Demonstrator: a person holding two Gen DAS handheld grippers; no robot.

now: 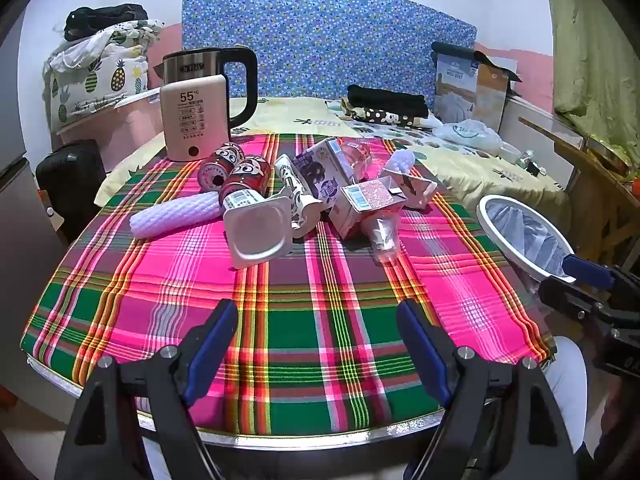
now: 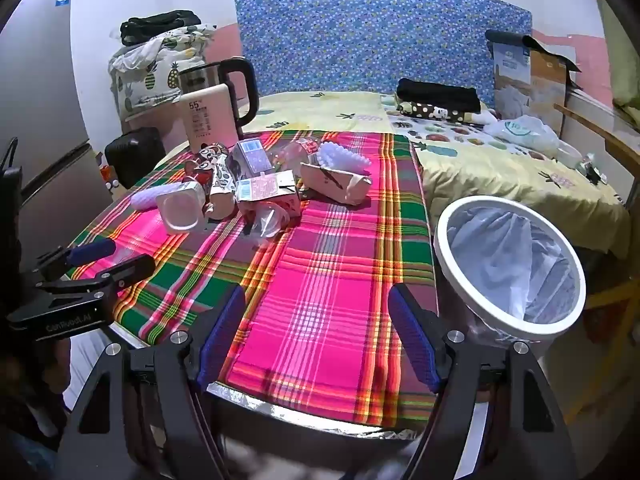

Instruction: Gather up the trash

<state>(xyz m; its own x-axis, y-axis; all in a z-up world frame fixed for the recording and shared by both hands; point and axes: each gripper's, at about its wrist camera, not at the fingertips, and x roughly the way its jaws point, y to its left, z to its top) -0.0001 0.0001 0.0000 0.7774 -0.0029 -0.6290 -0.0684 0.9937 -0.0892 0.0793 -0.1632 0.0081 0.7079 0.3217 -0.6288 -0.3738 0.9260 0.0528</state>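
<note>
A pile of trash lies at the far middle of the plaid-covered table [image 1: 320, 320]: two red cans [image 1: 236, 174], a white yogurt cup [image 1: 258, 232], a white foam sleeve [image 1: 176, 216], a purple carton [image 1: 320, 172], a pink carton [image 1: 366, 202] and a clear plastic cup [image 1: 384, 236]. The pile also shows in the right wrist view [image 2: 256, 196]. A white bin with a liner [image 2: 508, 260] stands at the table's right edge. My left gripper [image 1: 318, 340] is open and empty over the near table edge. My right gripper [image 2: 318, 332] is open and empty, beside the bin.
A pink warmer [image 1: 196, 120] and a steel kettle [image 1: 212, 68] stand at the back left of the table. A bed [image 1: 460, 152] with folded clothes lies behind. A black suitcase [image 1: 68, 184] stands at the left. A wooden chair [image 1: 592, 176] stands at the right.
</note>
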